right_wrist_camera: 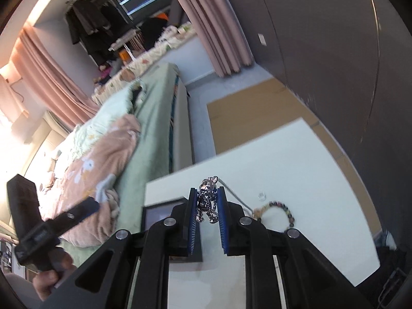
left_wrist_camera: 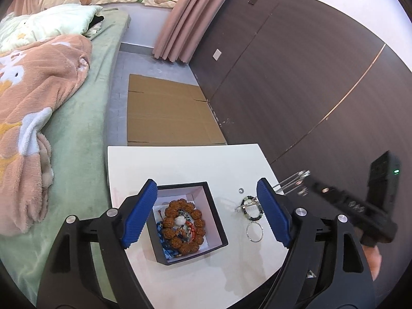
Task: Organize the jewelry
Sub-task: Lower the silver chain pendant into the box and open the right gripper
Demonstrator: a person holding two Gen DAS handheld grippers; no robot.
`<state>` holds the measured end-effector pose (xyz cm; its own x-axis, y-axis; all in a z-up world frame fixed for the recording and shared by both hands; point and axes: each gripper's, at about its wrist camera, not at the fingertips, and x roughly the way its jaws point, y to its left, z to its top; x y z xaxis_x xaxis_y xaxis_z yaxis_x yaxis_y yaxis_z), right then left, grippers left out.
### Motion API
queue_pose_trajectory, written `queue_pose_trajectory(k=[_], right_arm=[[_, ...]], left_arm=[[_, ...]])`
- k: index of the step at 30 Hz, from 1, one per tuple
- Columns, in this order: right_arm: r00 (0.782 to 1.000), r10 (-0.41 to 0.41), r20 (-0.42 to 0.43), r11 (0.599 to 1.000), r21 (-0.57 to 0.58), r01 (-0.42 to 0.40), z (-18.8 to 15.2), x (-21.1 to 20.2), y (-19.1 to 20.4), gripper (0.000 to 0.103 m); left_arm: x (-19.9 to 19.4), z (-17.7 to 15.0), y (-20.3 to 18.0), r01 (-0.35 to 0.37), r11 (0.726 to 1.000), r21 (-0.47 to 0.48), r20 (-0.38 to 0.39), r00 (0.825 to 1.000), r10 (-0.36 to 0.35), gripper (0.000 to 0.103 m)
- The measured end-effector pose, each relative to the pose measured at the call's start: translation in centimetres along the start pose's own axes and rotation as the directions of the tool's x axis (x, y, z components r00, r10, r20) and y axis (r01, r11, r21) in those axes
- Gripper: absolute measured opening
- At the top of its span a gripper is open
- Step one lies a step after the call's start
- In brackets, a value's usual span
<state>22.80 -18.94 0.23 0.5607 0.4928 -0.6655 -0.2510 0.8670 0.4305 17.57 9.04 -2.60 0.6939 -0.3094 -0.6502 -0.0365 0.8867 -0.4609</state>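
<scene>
- The right tongs [right_wrist_camera: 207, 207] are pinching a small silver bear pendant [right_wrist_camera: 207, 200] between their blue pads, nearly closed on it, and its chain [right_wrist_camera: 235, 195] is trailing off toward the surface [right_wrist_camera: 296, 159].
- The left tongs [left_wrist_camera: 208, 213] are standing wide open and holding nothing, framing the black jewelry box [left_wrist_camera: 215, 206] from above.
- Inside the box, a chunky brown bead bracelet [left_wrist_camera: 184, 225] is lying on top of blue and red pieces, so part of the sorting looks done.
- Just right of the box, a dark bead bracelet [left_wrist_camera: 253, 207] and a thin silver ring hoop [left_wrist_camera: 255, 231] are lying on the surface, still outside; a tiny clear piece [left_wrist_camera: 241, 190] is sitting a little farther back.
- The step in hand appears to be carrying the pendant to the box; in the right wrist view the box's rim [right_wrist_camera: 164, 203] is showing just left of the pendant.
- The next move probably calls for shifting the pendant over the box opening, lowering it so the chain is following inside, then opening the pads.
- Beyond the box and the surface, a flattened cardboard sheet [left_wrist_camera: 170, 110] is lying on the floor, with the bed [left_wrist_camera: 85, 128] to the box's left.
</scene>
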Motion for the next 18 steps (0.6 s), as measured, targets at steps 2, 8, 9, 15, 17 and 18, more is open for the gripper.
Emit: queue_pose_trajectory(k=[2,8,9,15,17,18], right_arm=[[0.999,0.006,0.035,1.000,-0.019,-0.005,0.7,-1.4,1.1,0.015],[0.995,0.023,0.098,0.998,-0.053,-0.018,1.8,-4.2,3.2,0.015],[0.995,0.024,0.100,0.998,-0.061,-0.018,2.0,-4.5,3.5,0.015],[0.992,0.044,0.120,0.993,-0.111,-0.031,3.1,-5.8,6.1,0.015],[0.991,0.053,0.124,0.991,-0.128,-0.037,3.3,-5.9,7.1,0.015],[0.990,0.061,0.125,0.989,-0.141,-0.043,3.5,-6.1,7.8,0.015]], left_arm=[[-0.2,0.1,0.1,0.001,1.000,-0.003,0.006,1.000,-0.001,0.079],[-0.8,0.2,0.4,0.011,1.000,-0.015,0.017,1.000,-0.011,0.079],[-0.8,0.2,0.4,0.011,1.000,-0.016,0.018,1.000,-0.011,0.079],[-1.5,0.3,1.2,0.013,0.999,-0.037,0.031,0.999,-0.012,0.083],[-1.8,0.4,1.5,0.010,0.999,-0.045,0.039,0.999,-0.008,0.085],[-1.9,0.4,1.6,0.009,0.999,-0.047,0.042,0.999,-0.007,0.086]])
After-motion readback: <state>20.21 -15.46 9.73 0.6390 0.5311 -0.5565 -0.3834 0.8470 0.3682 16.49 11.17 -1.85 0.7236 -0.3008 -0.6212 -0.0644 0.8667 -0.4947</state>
